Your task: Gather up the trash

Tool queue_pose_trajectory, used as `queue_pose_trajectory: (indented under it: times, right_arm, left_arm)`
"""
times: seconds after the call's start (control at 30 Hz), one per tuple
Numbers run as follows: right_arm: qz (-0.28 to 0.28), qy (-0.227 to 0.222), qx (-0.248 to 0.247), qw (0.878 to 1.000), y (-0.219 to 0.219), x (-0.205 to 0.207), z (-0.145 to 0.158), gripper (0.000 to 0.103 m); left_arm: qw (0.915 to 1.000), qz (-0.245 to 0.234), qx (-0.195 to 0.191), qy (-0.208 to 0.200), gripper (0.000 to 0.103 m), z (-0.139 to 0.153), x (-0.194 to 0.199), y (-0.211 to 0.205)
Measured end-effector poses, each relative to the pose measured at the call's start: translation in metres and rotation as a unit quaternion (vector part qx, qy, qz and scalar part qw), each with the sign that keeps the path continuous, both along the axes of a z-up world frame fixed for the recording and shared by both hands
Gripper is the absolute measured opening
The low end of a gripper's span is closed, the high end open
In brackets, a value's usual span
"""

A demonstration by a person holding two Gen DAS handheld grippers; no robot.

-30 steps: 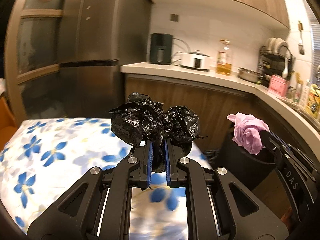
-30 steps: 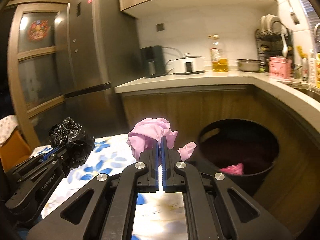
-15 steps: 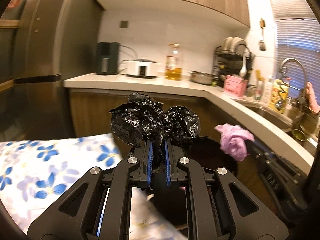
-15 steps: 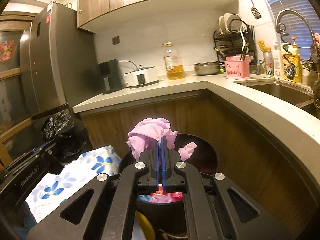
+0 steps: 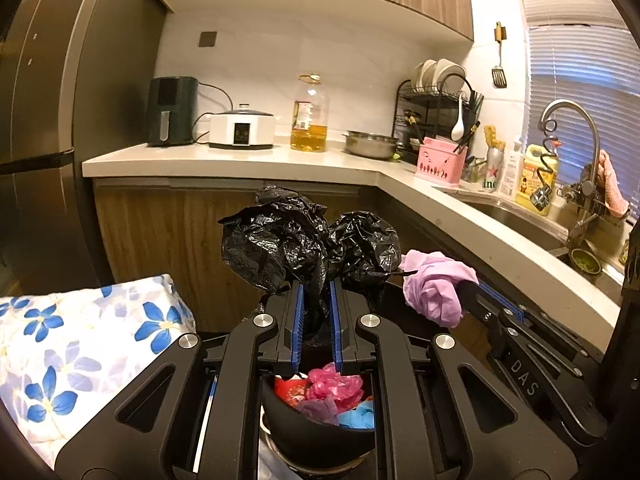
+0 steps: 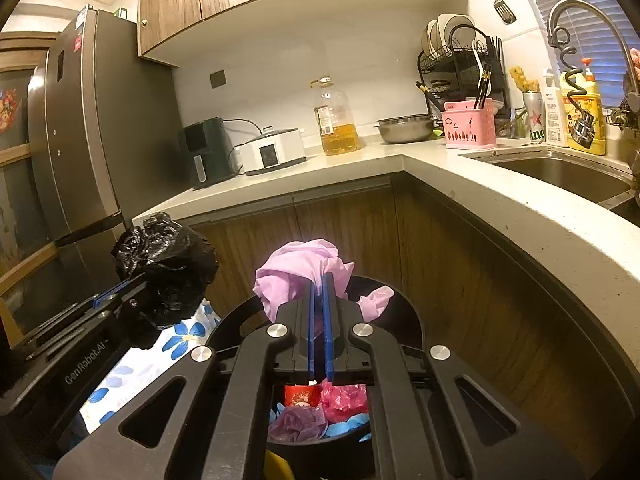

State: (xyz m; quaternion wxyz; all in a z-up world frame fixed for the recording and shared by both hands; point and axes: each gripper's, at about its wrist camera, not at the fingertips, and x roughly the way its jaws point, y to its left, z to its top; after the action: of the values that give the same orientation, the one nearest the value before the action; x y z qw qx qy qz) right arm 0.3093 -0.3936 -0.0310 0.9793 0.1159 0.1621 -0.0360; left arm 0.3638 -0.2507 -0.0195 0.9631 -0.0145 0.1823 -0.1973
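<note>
Trash fills the lower part of a black bin that stands on the floor in the corner of the kitchen cabinets: a red cup or box with a printed pattern, crumpled pink plastic, a purple wad and something blue. Both tools hang over its opening.

The left gripper has its blue-lined jaws clamped on a crumpled black plastic bag, which bulges out above the fingertips in 2 lumps. On that tool's side, seen from the right camera, white lettering reads "GenRobot.AI". The right gripper is closed on a bunched pale purple plastic bag, a loose corner of it trailing to the right over the bin rim. From the left camera the letters "DAS" show on the right tool's body. The 2 bags are held just beside each other, the black one on the left.

A cloth with blue flowers covers a surface just left of the bin.

On the counter stand a dark air fryer, a white cooker, a large bottle of yellow oil with a label too small to read, a steel bowl, a dish rack with plates and a pink basket of utensils. Near the sink, a can shows a red star and the letters "ine", next to a yellow bottle.
</note>
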Motion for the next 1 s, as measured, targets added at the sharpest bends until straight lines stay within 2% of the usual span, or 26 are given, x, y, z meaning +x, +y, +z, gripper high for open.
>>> queue_pose_trajectory:
  times: [0.07,0.1,0.13,0.23,0.3,0.47,0.53,0.67,0.83,1.0]
  right_arm:
    - [0.000,0.003,0.001,1.000,-0.002,0.002,-0.002,0.015]
    - [-0.002,0.003,0.001,1.000,-0.003,0.003,-0.003,0.027]
    - [-0.004,0.002,0.000,1.000,-0.004,0.003,-0.003,0.032]
    - [-0.013,0.005,0.003,1.000,-0.008,0.004,-0.005,0.032]
    - [-0.018,0.008,0.006,1.000,-0.012,0.003,-0.007,0.032]
    - [-0.028,0.016,0.008,0.999,-0.015,0.003,-0.008,0.032]
    - [-0.029,0.017,0.007,0.999,-0.014,0.001,-0.008,0.042]
    - [-0.029,0.017,-0.004,0.999,-0.007,-0.004,-0.007,0.053]
    - [-0.032,0.026,-0.024,0.999,0.007,-0.016,-0.006,0.074]
    - [-0.031,0.032,-0.045,0.998,0.026,-0.034,-0.002,0.086]
  left_arm:
    - [1.0000,-0.009,0.001,0.003,0.012,-0.003,0.004,-0.002]
    - [0.9999,-0.010,0.003,0.003,0.013,-0.005,0.006,-0.003]
    - [0.9999,-0.011,0.004,0.004,0.015,-0.006,0.007,-0.001]
    - [0.9998,-0.019,0.004,0.009,0.026,-0.011,0.011,-0.003]
    - [0.9998,-0.017,0.008,0.006,0.043,-0.013,0.011,-0.004]
    - [0.9998,-0.012,0.007,0.014,0.054,-0.019,0.012,0.001]
    - [0.9998,-0.007,0.007,0.017,0.059,-0.020,0.010,0.005]
    - [0.9997,0.013,0.011,0.018,0.073,-0.021,0.002,0.018]
    - [0.9975,0.058,0.033,0.022,0.087,-0.023,-0.024,0.043]
    - [0.9940,0.101,0.035,0.024,0.097,-0.021,-0.056,0.074]
